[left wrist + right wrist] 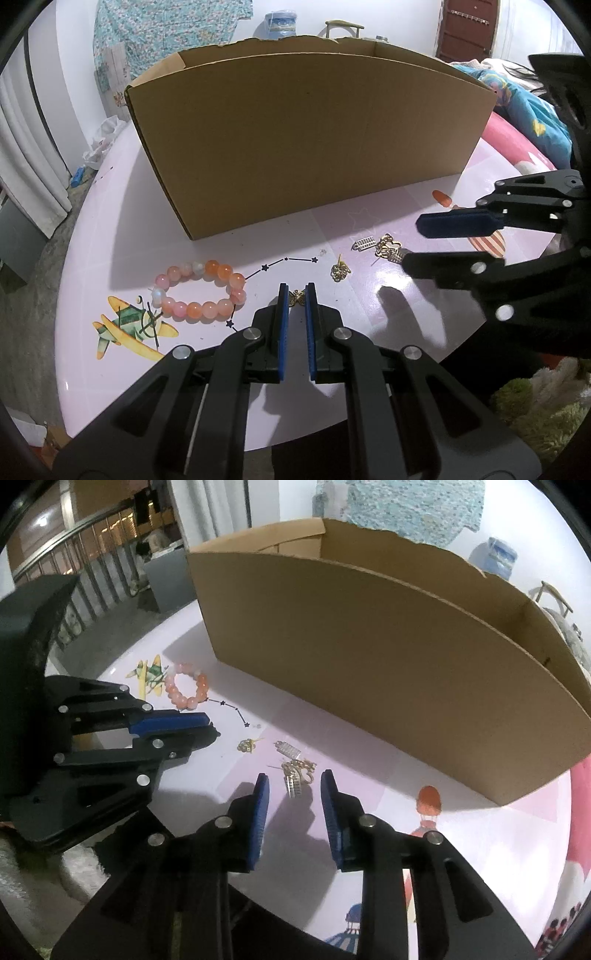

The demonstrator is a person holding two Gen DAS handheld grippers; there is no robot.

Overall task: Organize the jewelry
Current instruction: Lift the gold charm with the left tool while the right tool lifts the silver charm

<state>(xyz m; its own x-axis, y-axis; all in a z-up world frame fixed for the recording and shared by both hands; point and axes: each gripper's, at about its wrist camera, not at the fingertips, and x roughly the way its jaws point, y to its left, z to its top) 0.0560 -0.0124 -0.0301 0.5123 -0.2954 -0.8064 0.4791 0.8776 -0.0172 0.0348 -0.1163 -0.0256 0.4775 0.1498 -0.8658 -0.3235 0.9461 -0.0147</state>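
On the pink table (369,314) my left gripper (296,291) is shut on a small gold butterfly charm (296,298), held at the fingertips. A pink-and-orange bead bracelet (201,291) lies just left of it. A gold stud earring (339,269) lies to the right. My right gripper (294,777) stands open astride a tangle of gold and silver pieces (297,775), pads not touching them. A silver ladder-shaped charm (286,749) sits just beyond. From the left wrist view the right gripper (412,243) comes in from the right. The open cardboard box (310,140) stands behind everything.
The box wall (388,664) blocks the far side of the table. Printed pictures, such as a yellow plane (129,325), mark the tabletop. Blue and pink bedding (517,110) lies to the right. A fluffy green rug (546,417) shows below the table's near edge.
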